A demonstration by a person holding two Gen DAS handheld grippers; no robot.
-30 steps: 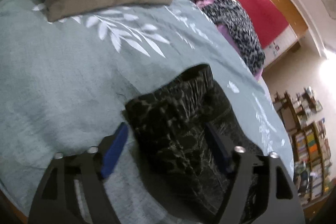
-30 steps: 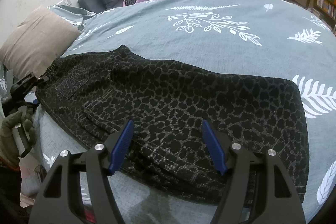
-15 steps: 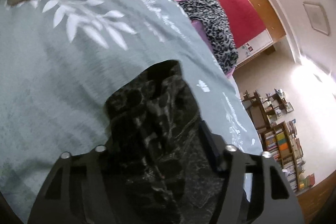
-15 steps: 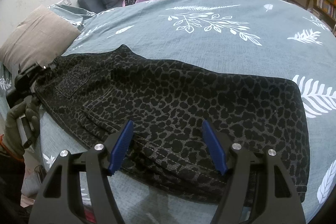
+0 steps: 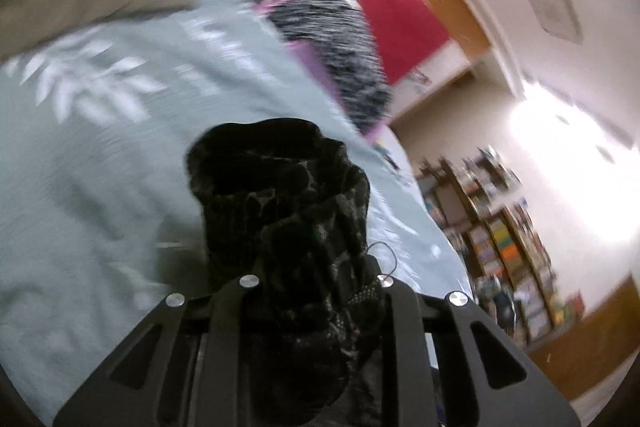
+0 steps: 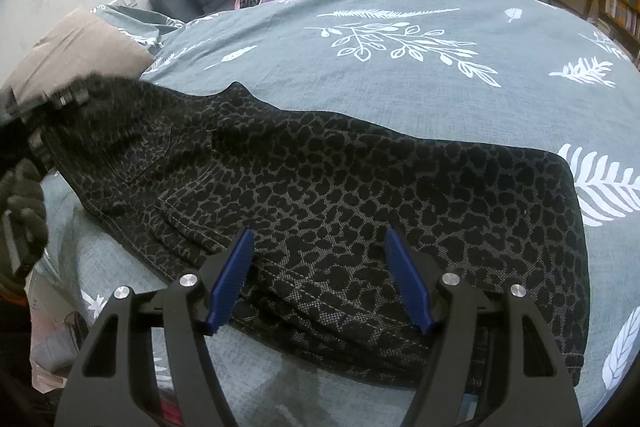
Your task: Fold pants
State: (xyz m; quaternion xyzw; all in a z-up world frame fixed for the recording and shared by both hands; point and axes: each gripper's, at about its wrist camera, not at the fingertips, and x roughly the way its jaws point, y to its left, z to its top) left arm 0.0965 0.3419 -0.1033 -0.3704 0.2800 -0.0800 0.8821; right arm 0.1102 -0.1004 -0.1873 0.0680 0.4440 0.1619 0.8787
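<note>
Your left tongs point(image 5: 312, 283) had just been closing and clenched a bunched end of the pants point(image 6: 360, 195) at nine o'clock in the right view. The pants lay flat across the bed point(image 6: 400, 75). Your right tongs point(image 6: 320, 279) hung released above their near edge at six o'clock.

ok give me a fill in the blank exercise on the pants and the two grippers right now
1. The left gripper is shut on a bunch of the ____-print pants.
2. The right gripper hangs over the near edge of the pants with its jaws ____.
3. The pants lie on a grey-green bed cover printed with white ____.
4. The pads of the right gripper are ____ in colour.

Missing words: leopard; open; leaves; blue
</note>
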